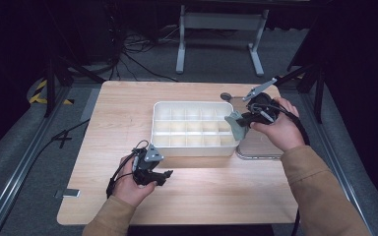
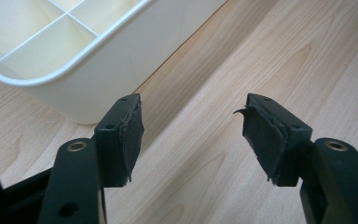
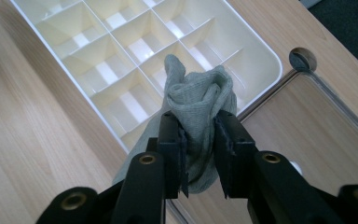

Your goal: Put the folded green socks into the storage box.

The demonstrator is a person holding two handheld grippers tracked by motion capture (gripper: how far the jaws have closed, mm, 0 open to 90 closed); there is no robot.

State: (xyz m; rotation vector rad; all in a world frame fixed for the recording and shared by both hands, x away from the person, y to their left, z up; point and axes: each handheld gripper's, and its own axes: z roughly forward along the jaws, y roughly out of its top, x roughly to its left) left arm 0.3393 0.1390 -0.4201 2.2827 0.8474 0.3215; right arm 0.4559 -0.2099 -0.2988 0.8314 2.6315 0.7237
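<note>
A white box split into several compartments stands in the middle of the wooden table. My right gripper is at the box's right end, shut on a rolled grey-green cloth. In the right gripper view the cloth bulges up between the two pads above the compartments at the box's near corner. My left gripper rests low over the table in front of the box, open. In the left gripper view its jaws stand wide apart with bare wood between them and the box wall just beyond.
A clear flat tray lies on the table right of the box, seen under my right gripper as the tray. A small round grey disc sits at the box's far right corner. Cables and a white stand are on the floor behind.
</note>
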